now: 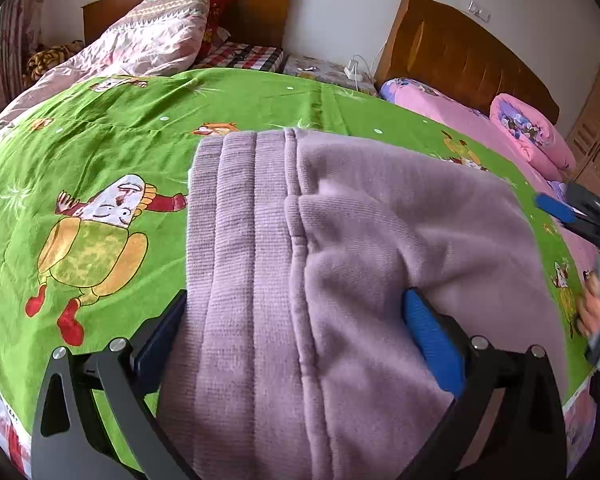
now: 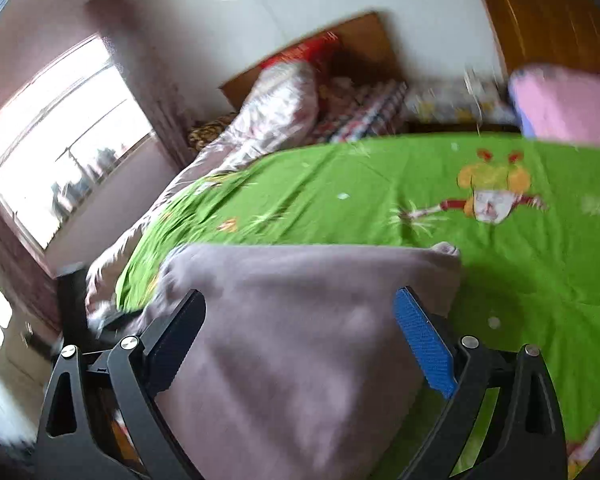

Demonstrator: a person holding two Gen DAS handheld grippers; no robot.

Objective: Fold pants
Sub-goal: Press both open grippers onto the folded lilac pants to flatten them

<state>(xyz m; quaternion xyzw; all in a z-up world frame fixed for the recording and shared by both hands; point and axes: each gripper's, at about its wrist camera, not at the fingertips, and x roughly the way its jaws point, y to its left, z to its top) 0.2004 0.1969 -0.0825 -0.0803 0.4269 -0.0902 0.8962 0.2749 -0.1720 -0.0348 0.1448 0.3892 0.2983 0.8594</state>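
A: Nearest the left camera: left gripper [image 1: 296, 316], jaws spread wide, mauve pants [image 1: 300, 260] bunched between them and touching both pads.

B: Clamped?

A: Cannot tell; the pads sit far apart, with fabric filling the gap. The waistband ribbing runs toward 12 o'clock over the green bedsheet [image 1: 100, 152].

B: Right side?

A: Right gripper [image 2: 300, 336] likewise wide, pants [image 2: 292, 320] draped between its fingers; that view is blurred. From the left camera it shows at 3 o'clock [image 1: 568, 216], beside the pants' edge.
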